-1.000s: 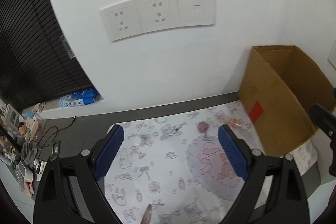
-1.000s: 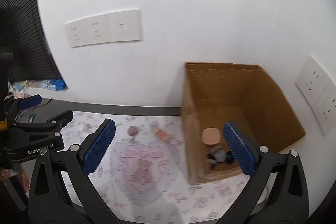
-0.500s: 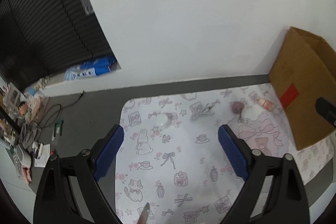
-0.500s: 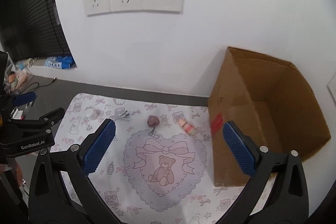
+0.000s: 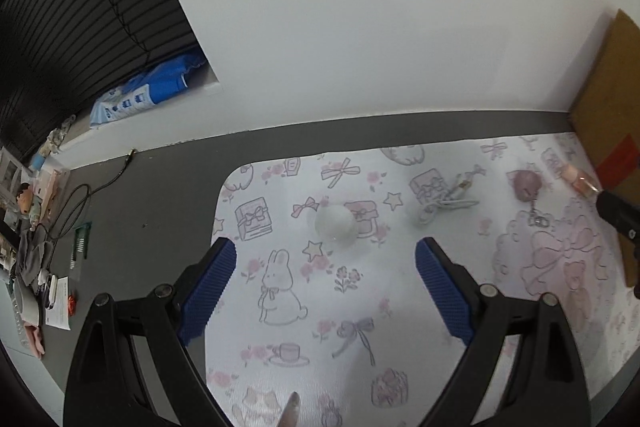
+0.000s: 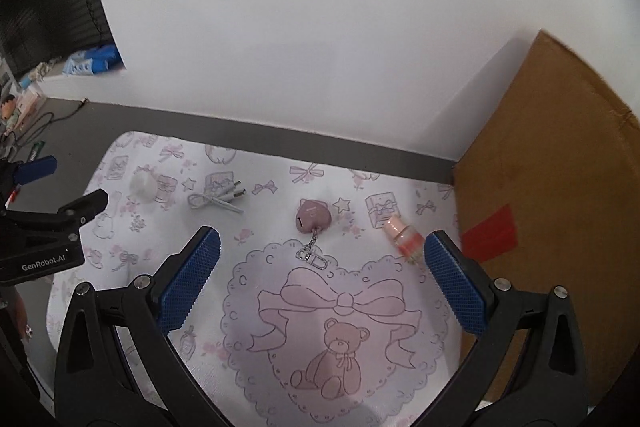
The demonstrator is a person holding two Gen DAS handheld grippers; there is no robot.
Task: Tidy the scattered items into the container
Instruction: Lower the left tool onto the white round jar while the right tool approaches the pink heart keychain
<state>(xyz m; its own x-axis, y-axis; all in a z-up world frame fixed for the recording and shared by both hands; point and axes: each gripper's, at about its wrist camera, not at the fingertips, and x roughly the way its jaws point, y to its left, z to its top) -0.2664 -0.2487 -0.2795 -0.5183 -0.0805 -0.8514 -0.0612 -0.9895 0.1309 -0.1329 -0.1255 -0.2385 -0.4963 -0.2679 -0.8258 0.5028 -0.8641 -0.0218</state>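
Note:
On the printed mat [image 5: 360, 307] lie a small white round object [image 5: 335, 223], a coiled white cable [image 5: 444, 201], a pink heart keychain [image 6: 313, 217] and a small pink bottle [image 6: 402, 239]. The cardboard box [image 6: 560, 187] stands at the right. My left gripper [image 5: 326, 287] is open and empty, low over the mat just short of the white object. My right gripper [image 6: 320, 275] is open and empty, above the keychain and bottle. The white object [image 6: 143, 186] and cable [image 6: 218, 199] also show in the right wrist view.
A white wall [image 6: 300, 47] rises behind the mat, past a grey table strip [image 5: 140, 227]. Cables and clutter [image 5: 36, 227] lie at the far left. A blue package [image 5: 140, 99] sits on a ledge below a dark blind. The left gripper's side [image 6: 44, 235] shows in the right wrist view.
Both grippers have dropped and tilted down toward the mat. The left moved left toward the white object; the right moved left away from the box, over the keychain. Both stay open.

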